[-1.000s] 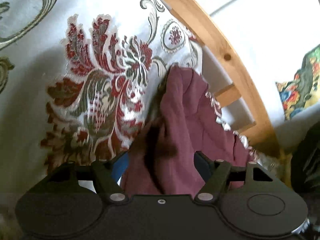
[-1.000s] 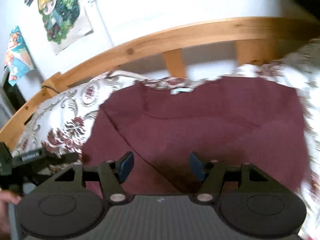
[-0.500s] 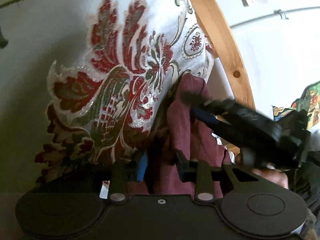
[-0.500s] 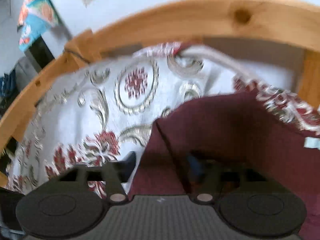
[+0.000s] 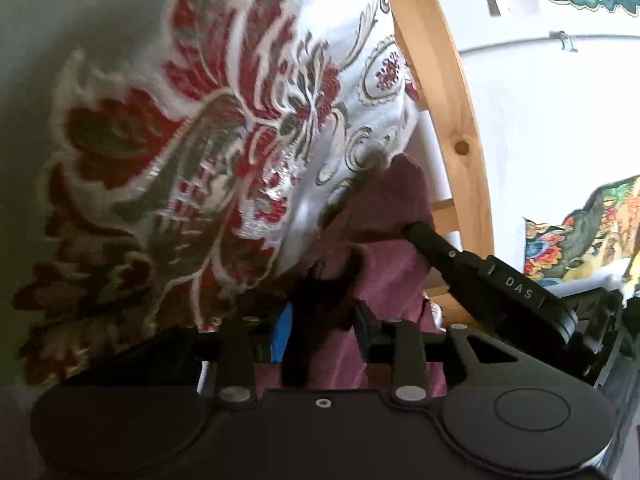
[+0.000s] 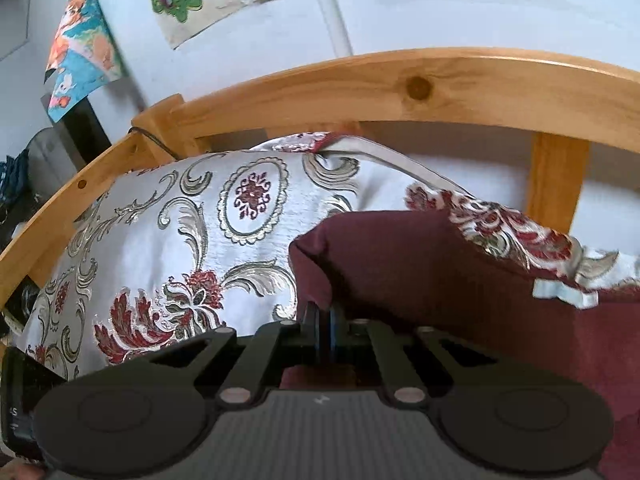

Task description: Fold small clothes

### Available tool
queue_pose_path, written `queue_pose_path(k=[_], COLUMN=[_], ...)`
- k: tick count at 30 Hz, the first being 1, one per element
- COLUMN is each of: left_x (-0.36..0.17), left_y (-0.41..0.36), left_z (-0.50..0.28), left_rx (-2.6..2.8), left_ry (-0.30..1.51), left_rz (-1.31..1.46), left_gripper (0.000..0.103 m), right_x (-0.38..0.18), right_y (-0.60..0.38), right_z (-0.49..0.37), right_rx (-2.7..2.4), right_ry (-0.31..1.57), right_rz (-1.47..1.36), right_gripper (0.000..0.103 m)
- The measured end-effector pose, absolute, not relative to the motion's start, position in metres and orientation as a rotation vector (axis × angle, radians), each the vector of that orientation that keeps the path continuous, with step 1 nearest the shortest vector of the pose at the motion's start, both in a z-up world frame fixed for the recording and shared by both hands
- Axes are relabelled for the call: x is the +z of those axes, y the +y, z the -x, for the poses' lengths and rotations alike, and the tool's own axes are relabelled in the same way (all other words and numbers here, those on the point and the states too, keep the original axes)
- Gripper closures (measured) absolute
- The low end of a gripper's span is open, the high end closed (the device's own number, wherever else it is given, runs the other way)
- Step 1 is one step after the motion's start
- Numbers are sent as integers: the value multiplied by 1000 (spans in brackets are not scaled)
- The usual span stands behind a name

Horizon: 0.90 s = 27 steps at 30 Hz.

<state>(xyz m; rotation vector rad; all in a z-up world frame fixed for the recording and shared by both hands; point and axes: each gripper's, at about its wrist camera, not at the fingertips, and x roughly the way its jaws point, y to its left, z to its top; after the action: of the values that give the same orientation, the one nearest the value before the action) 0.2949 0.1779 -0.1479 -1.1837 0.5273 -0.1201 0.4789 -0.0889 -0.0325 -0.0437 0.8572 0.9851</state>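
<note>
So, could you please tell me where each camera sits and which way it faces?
Left wrist: on the left tool, looking along its fingers over the maroon garment and floral bedspread to the wooden bed rail; the right tool enters from the right.
Right wrist: on the right tool, shut on the garment's edge, facing the rail and wall posters.
Shared: garment, bedspread, rail.

One maroon garment (image 6: 460,280), one patterned bedspread (image 6: 160,248), one wooden bed rail (image 6: 400,88), two grippers and four wall pictures are counted
</note>
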Motion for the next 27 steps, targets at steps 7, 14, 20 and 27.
queue_pose_path(k=[7, 14, 20, 27], left_x=[-126, -91, -105, -106], left_y=[168, 165, 182, 195], left_z=[-289, -258, -266, -276], left_rx=[-137, 84, 210, 213], left_ry=[425, 264, 357, 419], left_rz=[1068, 933, 960, 981], left_gripper=[96, 97, 97, 84], right_x=[-22, 5, -24, -12], right_y=[-74, -13, 28, -27], right_z=[-471, -459, -453, -450], right_rx=[1003, 1098, 1068, 948], right_ry=[834, 759, 796, 777], right_rz=[80, 157, 268, 204], right_gripper=[97, 97, 96, 51])
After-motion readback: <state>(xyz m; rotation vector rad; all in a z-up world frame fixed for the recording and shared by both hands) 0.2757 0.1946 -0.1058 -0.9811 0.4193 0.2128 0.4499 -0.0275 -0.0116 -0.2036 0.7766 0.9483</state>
